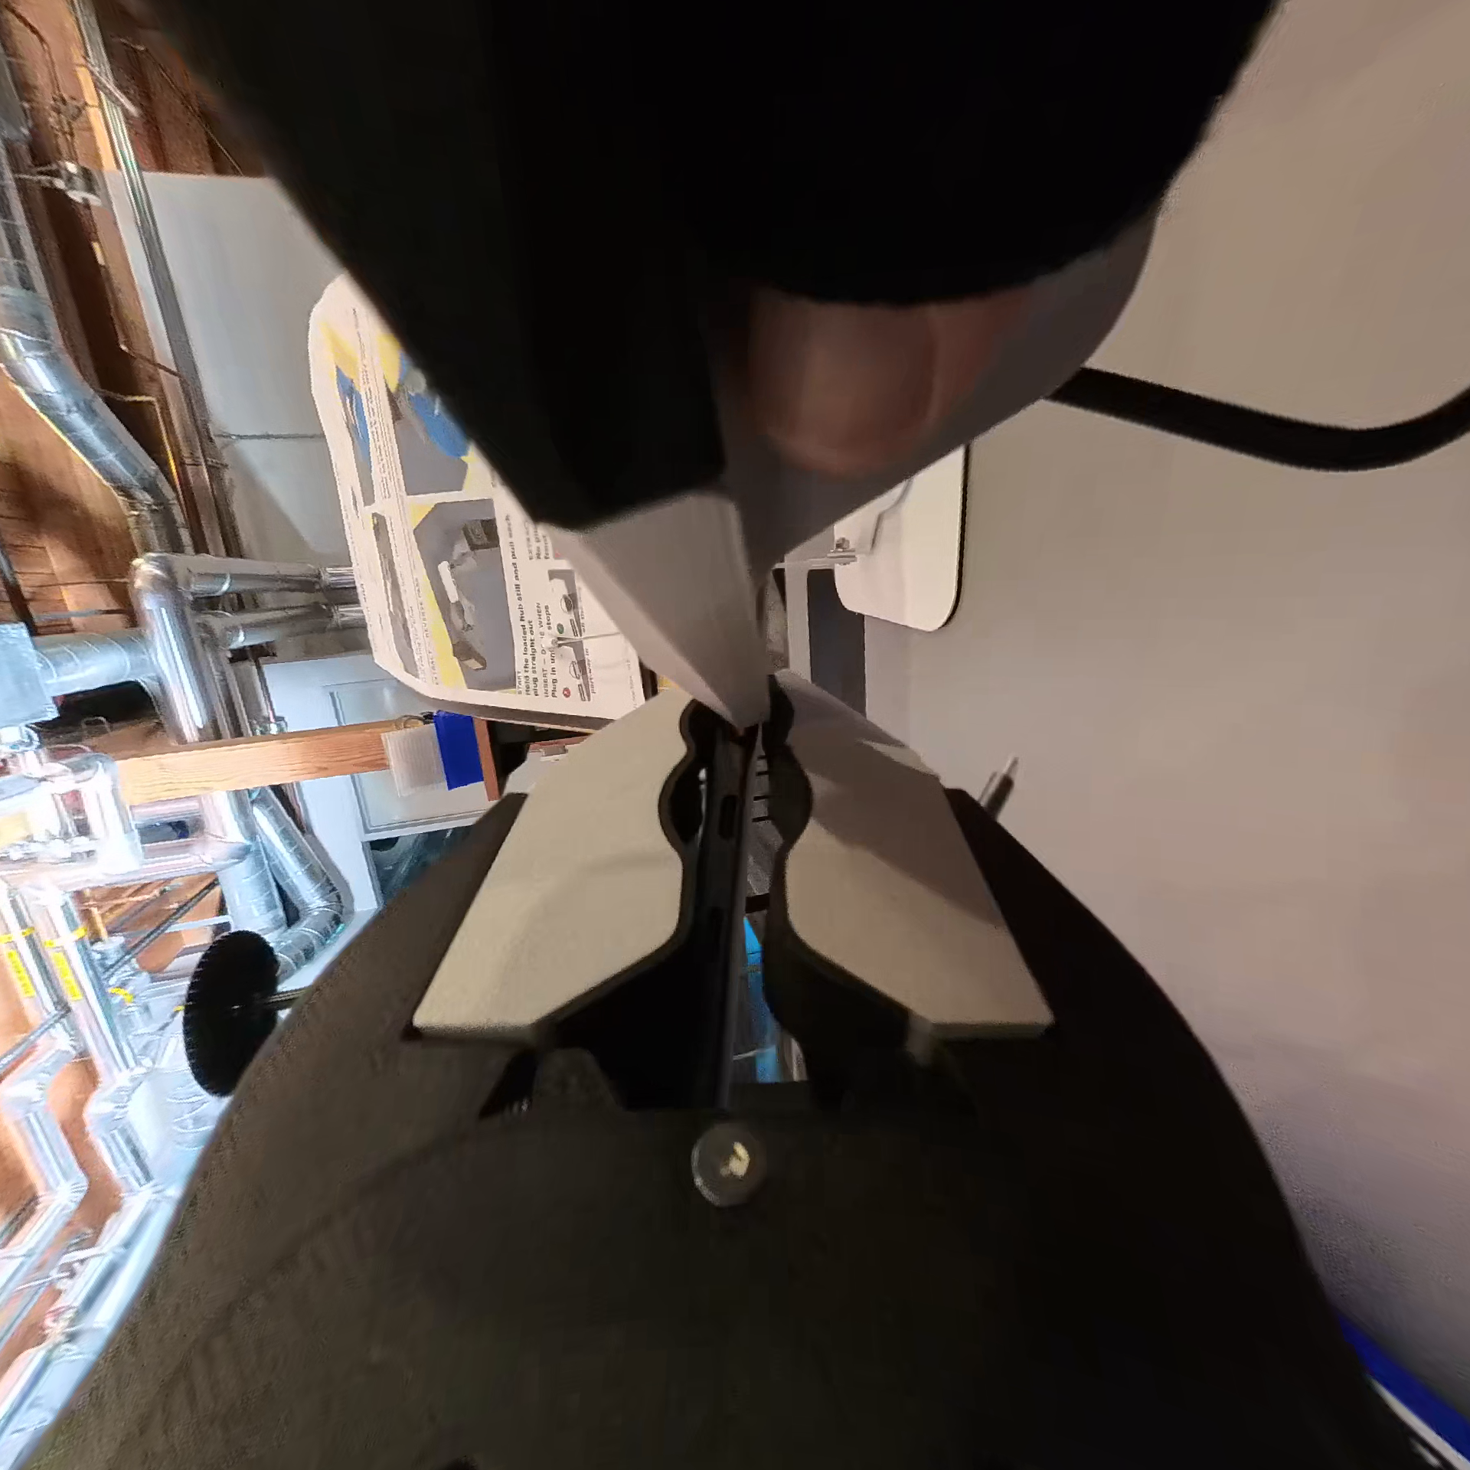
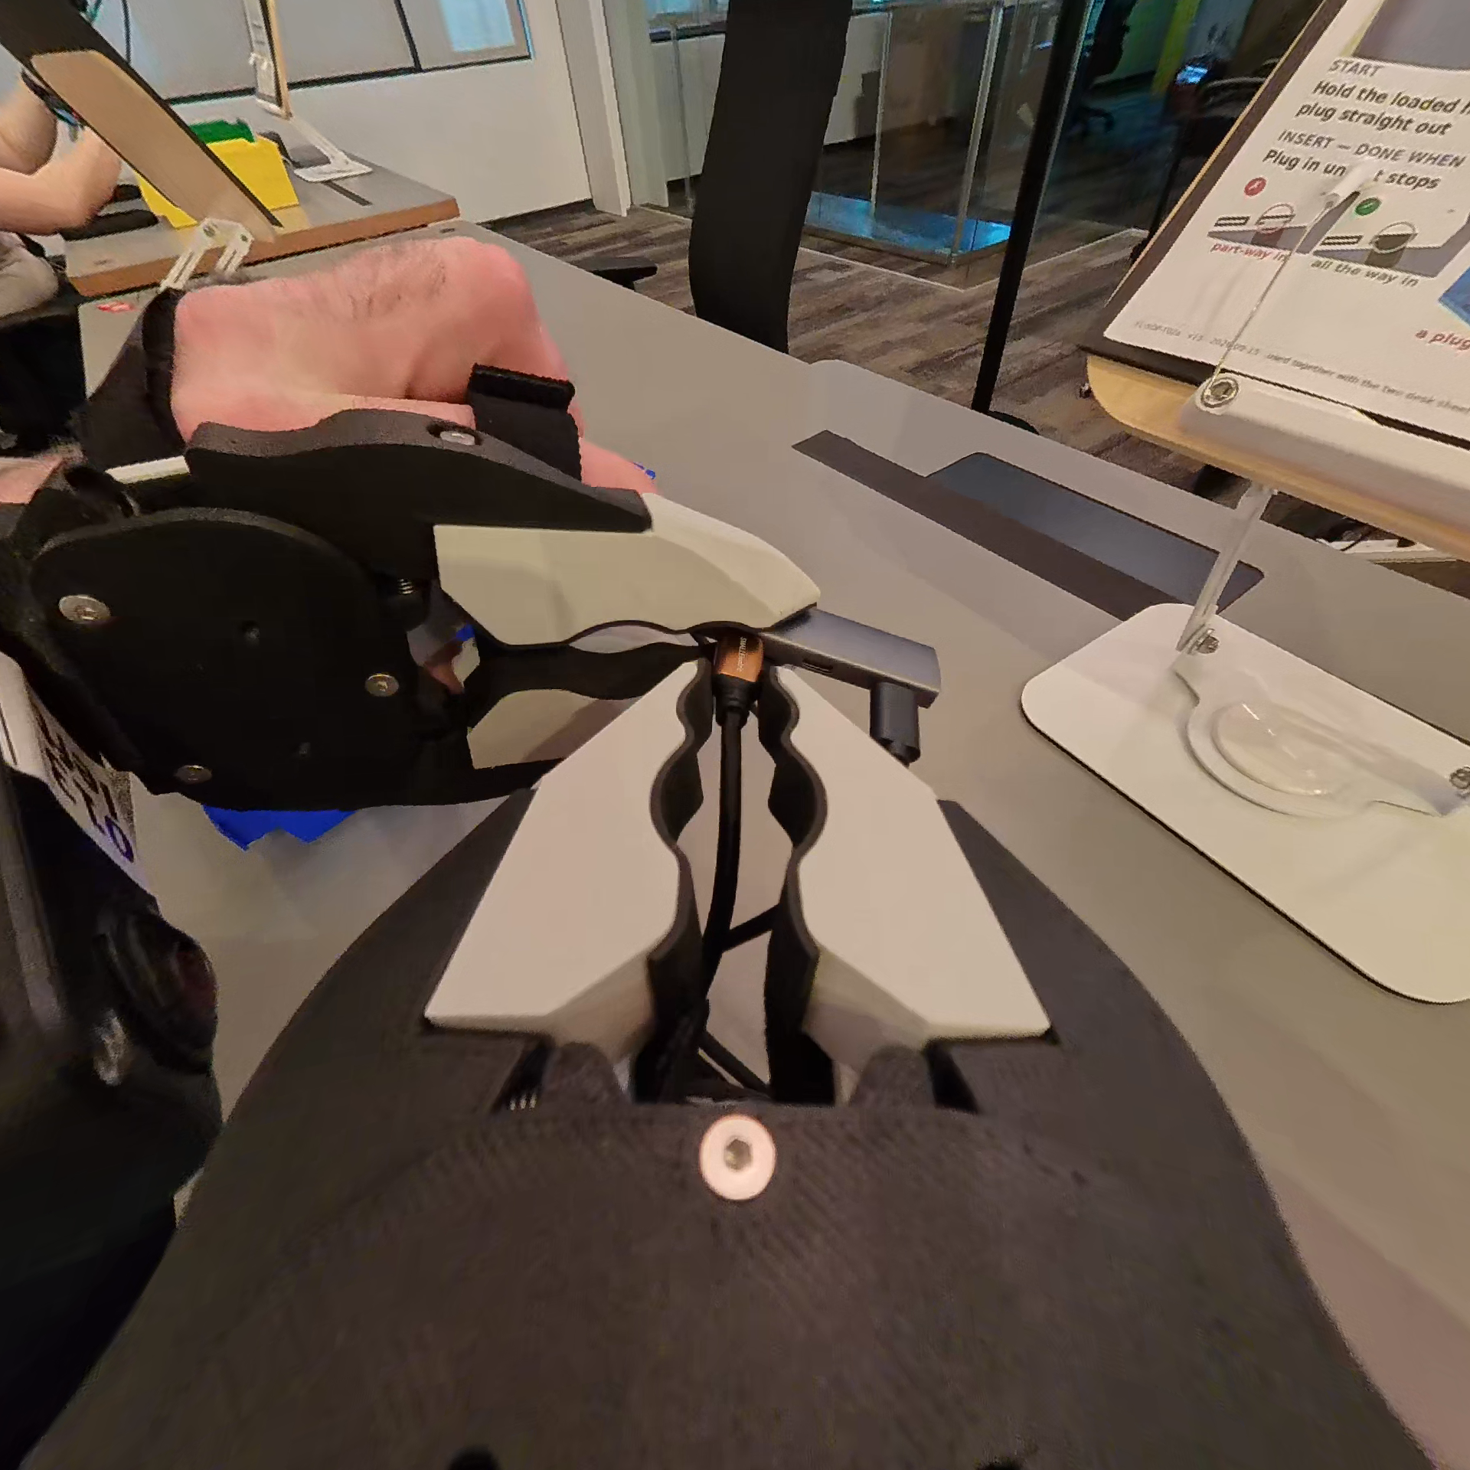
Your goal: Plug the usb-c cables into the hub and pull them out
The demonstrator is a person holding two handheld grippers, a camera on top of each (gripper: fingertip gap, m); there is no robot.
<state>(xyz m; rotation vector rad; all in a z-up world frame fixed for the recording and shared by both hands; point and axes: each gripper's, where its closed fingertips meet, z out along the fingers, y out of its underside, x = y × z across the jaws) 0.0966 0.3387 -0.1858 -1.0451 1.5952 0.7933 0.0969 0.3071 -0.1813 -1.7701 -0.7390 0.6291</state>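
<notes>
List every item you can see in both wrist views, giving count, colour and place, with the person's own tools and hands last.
Hub: one, grey, clamped in the left gripper above the table.
Cable plug: one, copper with black lead, at the hub's edge, between the right gripper's tips.
Instruction sheet: one, white, on a stand at right.
Stand base: one, white, on the grey table.
Left gripper: black and white, shut on hub.
Right gripper: shut on plug.
Hand: one, on the left gripper.

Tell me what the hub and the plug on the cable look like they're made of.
The hub looks like matte grey metal, perhaps anodised aluminium: flat faces, crisp edges, even dull sheen. The plug has a copper-coloured shell with a metallic gleam; whether metal or coated plastic is unclear.
</notes>
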